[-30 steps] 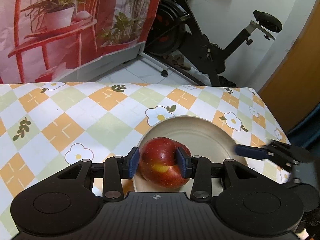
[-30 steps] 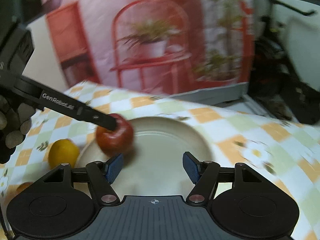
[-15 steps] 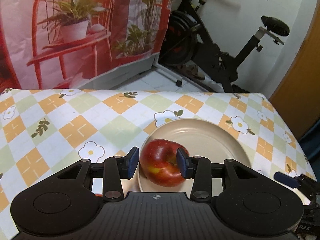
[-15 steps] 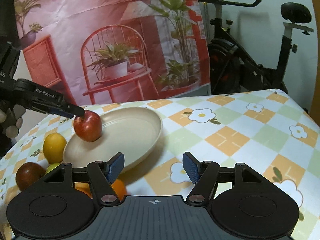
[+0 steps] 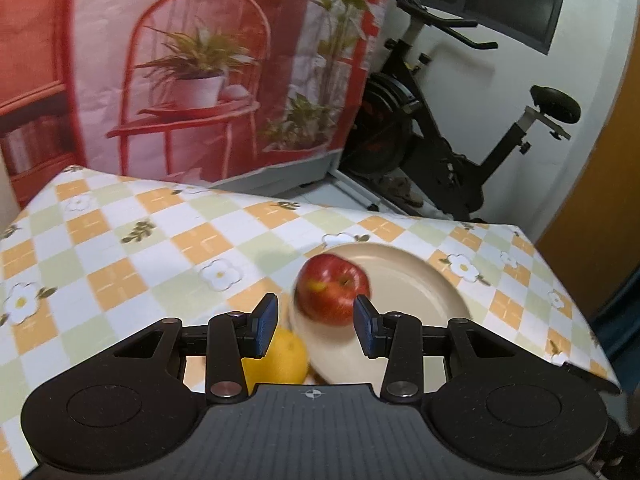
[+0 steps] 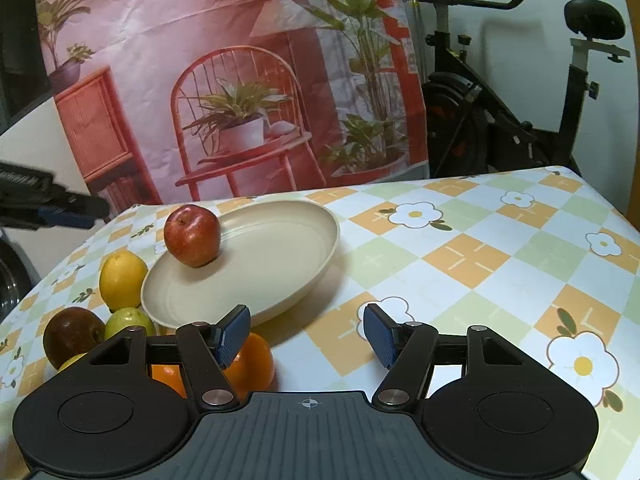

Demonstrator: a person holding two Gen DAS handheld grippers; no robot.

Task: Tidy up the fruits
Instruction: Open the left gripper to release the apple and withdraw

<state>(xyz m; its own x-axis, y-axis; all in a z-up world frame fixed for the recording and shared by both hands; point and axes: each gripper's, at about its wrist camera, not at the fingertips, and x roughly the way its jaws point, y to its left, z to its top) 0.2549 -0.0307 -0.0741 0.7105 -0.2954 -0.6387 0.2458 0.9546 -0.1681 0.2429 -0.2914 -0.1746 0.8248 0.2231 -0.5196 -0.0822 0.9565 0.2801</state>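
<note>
checkered tablecloth [image 6: 460, 248] clear right of plate [image 6: 280, 256], apple [image 6: 192, 235] at its rim

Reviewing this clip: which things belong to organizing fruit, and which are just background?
Job: red apple on beige round plate; yellow lemon; green fruit; dark red fruit; orange.
Background: black exercise bike; printed chair backdrop.

My table [image 6: 460, 240], checkered floral cloth. Beige plate [image 6: 280, 264] at centre. At plate's 8 o'clock: lemon [image 6: 122, 274], green fruit [image 6: 128, 320], dark red fruit [image 6: 70, 332]. Orange [image 6: 250, 364] at 6 o'clock.
</note>
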